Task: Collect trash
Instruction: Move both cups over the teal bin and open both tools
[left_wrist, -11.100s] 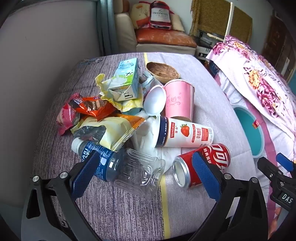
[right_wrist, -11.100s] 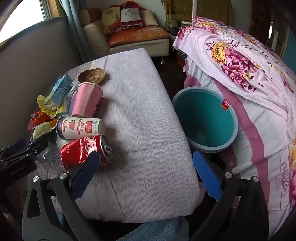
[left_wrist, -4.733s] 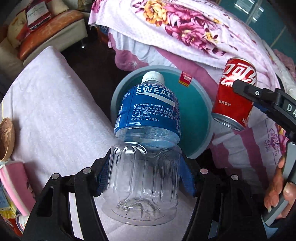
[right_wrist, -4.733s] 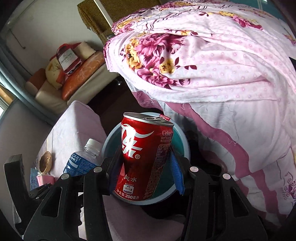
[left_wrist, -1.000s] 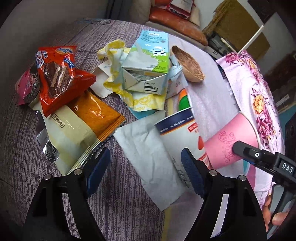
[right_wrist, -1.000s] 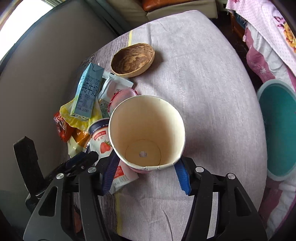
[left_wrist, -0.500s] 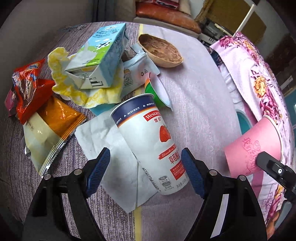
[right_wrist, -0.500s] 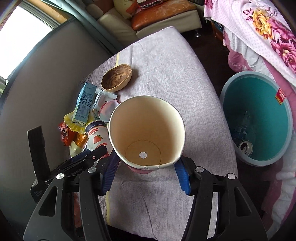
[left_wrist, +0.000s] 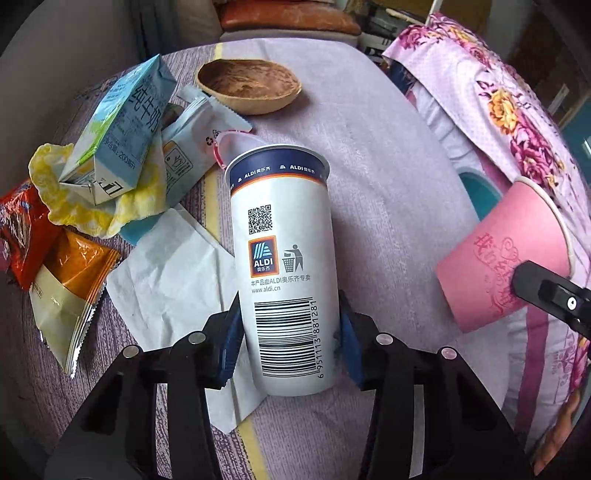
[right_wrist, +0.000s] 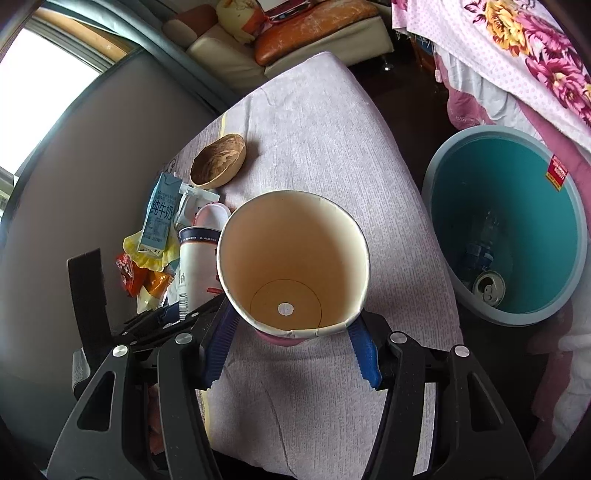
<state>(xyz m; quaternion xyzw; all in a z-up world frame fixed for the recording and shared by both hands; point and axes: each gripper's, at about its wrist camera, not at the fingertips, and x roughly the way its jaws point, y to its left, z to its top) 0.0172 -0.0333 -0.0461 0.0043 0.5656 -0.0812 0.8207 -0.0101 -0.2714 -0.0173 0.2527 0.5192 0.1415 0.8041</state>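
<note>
Table (left_wrist: 369, 155) w/ purple cloth holds the trash pile at its left side. Teal bin (right_wrist: 513, 221) stands on the floor just off the table's right edge, w/ a can (right_wrist: 489, 288) and a bottle (right_wrist: 480, 243) already inside. Left gripper (left_wrist: 290, 339) jaws have just been closing; blue pads now press both sides of the yogurt cup (left_wrist: 284, 266), which lies over a napkin (left_wrist: 173, 273). Right gripper (right_wrist: 291, 354) clamps the pink cup (right_wrist: 291, 266) near its base, mouth toward cam, over the table. Milk carton (left_wrist: 122, 125), wrappers (left_wrist: 59, 266) and brown bowl (left_wrist: 249, 86) lie behind.
</note>
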